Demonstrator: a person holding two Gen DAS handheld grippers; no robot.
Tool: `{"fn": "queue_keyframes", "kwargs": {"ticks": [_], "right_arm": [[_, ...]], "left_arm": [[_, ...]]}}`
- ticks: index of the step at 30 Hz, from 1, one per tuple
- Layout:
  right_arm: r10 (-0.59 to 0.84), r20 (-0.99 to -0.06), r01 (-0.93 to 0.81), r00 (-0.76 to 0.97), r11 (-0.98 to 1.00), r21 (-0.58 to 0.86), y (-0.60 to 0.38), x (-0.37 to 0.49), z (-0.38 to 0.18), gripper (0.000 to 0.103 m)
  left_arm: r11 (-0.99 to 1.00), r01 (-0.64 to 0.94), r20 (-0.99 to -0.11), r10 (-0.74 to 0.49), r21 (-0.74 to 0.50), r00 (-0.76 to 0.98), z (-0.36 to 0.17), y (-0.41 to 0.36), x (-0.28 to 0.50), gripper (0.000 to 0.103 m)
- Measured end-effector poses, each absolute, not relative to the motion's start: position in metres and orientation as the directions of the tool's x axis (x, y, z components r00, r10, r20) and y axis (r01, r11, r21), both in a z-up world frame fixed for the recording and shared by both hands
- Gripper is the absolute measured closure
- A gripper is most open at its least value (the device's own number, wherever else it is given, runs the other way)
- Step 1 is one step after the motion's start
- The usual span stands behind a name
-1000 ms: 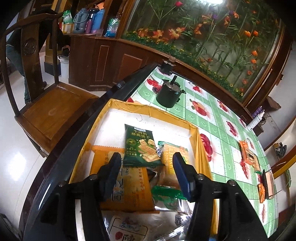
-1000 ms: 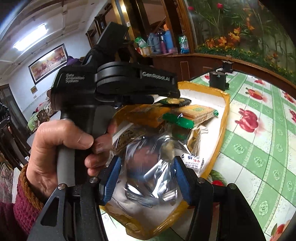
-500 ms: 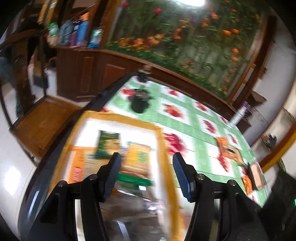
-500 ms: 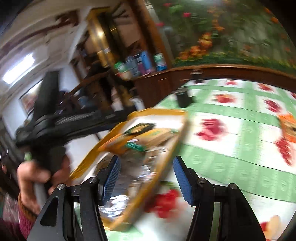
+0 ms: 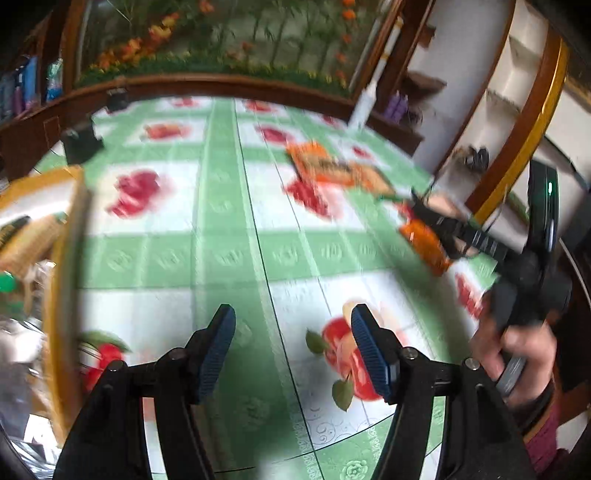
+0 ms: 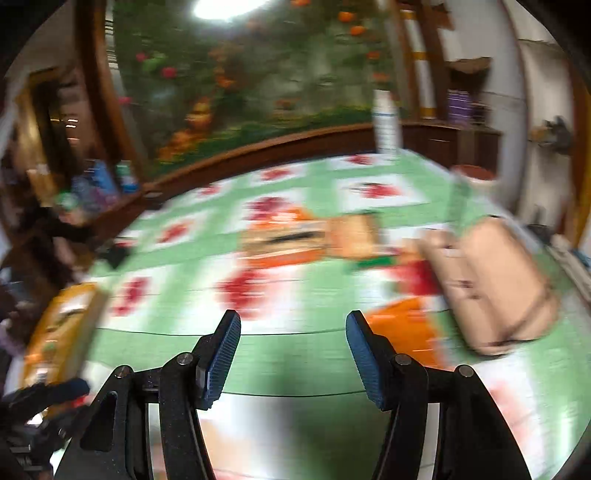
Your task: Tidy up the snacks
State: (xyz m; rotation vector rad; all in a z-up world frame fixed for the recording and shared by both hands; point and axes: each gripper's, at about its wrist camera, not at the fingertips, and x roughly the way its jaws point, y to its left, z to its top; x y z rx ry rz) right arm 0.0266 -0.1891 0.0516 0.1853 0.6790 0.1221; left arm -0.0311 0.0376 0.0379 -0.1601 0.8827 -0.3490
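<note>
Your left gripper (image 5: 293, 347) tilts down over bare tablecloth (image 5: 229, 258), jaws opening, nothing between them. Your right gripper (image 6: 293, 350) is spread and empty, angled down likewise. Orange snack packets (image 6: 284, 240) lie blurred at 12 o'clock beyond it; the yellow tray (image 5: 64, 280) of snacks sits at 9 o'clock.

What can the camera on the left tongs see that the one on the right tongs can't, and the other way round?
Only the left view shows the person's hand gripping the right tool's handle, and a dark canister far across the table.

Only the right view shows a ceiling lamp and a tan wrapped bundle lying on the table.

Both show the green fruit-print tablecloth, the yellow tray of snacks at the left edge, blurred orange snack packets mid-table, and their own tongs with nothing between them: the left tongs opening, the right tongs open.
</note>
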Motion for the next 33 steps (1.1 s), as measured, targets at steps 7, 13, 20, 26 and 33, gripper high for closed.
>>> {"fn": "queue_keyframes", "kwargs": {"ticks": [7, 13, 20, 26, 33], "right_arm": [[0.085, -0.705, 0.075, 0.704, 0.978, 0.193, -0.229, 0.045, 0.035, 0.040], [0.084, -0.736, 0.054, 0.672, 0.985, 0.162, -0.218, 0.044, 0.026, 0.040], [0.594, -0.576, -0.257, 0.562, 0.787, 0.561, -0.176, 0.033, 0.034, 0.039], [0.498, -0.574, -0.190, 0.649, 0.838, 0.512, -0.199, 0.026, 0.039, 0.039], [0.516, -0.529, -0.191, 0.674, 0.813, 0.550, -0.209, 0.021, 0.048, 0.039]], "left_arm": [[0.934, 0.226, -0.751, -0.358, -0.278, 0.555, 0.018, 0.036, -0.024, 0.039], [0.926, 0.214, -0.742, -0.378, -0.312, 0.553, 0.017, 0.047, -0.026, 0.039], [0.928, 0.216, -0.748, -0.373, -0.304, 0.549, 0.018, 0.046, -0.028, 0.039], [0.923, 0.218, -0.756, -0.386, -0.318, 0.529, 0.020, 0.040, -0.026, 0.031], [0.970, 0.074, -0.812, -0.235, -0.232, 0.535, 0.017, 0.031, -0.006, 0.016]]}}
